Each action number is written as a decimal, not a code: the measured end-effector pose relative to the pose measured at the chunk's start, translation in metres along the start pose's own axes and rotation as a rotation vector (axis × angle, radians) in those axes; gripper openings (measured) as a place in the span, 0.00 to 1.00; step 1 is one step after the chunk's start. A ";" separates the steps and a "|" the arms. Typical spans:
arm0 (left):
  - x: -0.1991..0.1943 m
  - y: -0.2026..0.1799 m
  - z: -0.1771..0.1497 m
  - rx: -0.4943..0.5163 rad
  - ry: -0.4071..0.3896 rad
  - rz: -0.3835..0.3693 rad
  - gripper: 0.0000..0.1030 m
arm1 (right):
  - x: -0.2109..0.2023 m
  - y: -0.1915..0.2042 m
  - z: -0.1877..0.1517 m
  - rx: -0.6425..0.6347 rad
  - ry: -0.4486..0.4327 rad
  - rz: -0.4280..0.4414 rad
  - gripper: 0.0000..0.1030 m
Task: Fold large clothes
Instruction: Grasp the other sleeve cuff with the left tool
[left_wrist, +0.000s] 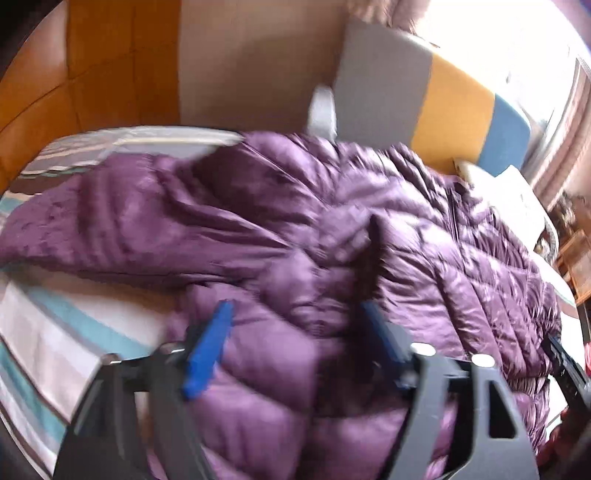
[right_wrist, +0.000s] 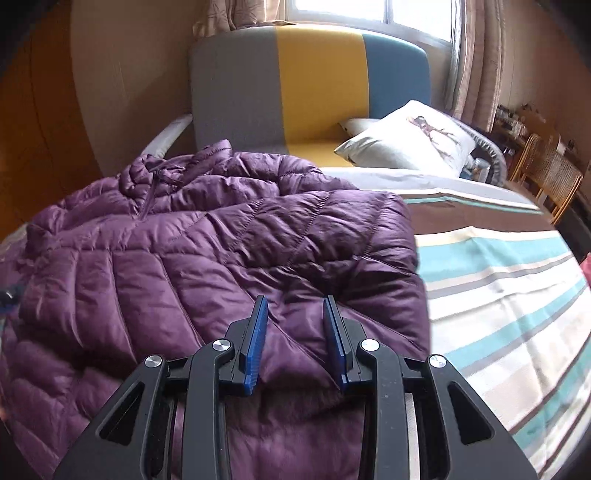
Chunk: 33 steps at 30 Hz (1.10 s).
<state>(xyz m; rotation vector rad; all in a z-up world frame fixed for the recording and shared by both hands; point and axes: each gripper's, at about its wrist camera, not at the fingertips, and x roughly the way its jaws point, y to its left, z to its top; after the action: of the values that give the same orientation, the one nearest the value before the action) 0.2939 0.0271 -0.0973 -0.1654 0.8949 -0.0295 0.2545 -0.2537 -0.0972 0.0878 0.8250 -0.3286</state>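
1. A large purple quilted down jacket (right_wrist: 207, 254) lies spread across a bed covered by a striped bedspread (right_wrist: 517, 295) in teal, white, grey and brown. The jacket fills the side of the bed nearest the wall; its collar and zip point toward the headboard (right_wrist: 310, 85), which has grey, yellow and blue panels.
2. A white pillow (right_wrist: 410, 136) sits at the head of the bed, well apart from the jacket.
3. The right gripper (right_wrist: 295, 321) hangs over the jacket's lower part, near the edge of the bed closest to the person. Its blue fingers are spread apart, and nothing is held between them.
4. The left gripper (left_wrist: 299, 332) is also spread wide, with puffy purple fabric between its fingers but not pinched. This view is blurred, so contact cannot be judged.
5. A sleeve (left_wrist: 122, 221) stretches out sideways over the bedspread toward the wall-side edge.
6. Likely step in hand: taking hold of the garment to start a fold, which looks barely begun.
7. To do it well: close each gripper on a seam or hem rather than slippery padding, lift both sides evenly, and bring the sleeve inward across the body before folding lengthwise. Trapped air may make the layers spring back or slide.
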 end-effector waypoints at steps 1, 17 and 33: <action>-0.006 0.010 0.000 -0.008 -0.012 0.005 0.75 | -0.001 0.000 -0.002 -0.005 0.001 -0.015 0.30; -0.018 0.247 0.038 -0.437 -0.037 0.459 0.70 | 0.015 0.002 -0.013 -0.034 0.039 -0.087 0.30; 0.013 0.371 0.031 -0.840 -0.041 0.445 0.67 | 0.015 0.007 -0.015 -0.056 0.035 -0.110 0.30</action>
<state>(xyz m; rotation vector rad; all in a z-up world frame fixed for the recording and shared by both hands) 0.3102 0.3961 -0.1463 -0.7394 0.8424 0.7704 0.2554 -0.2482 -0.1186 -0.0041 0.8749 -0.4086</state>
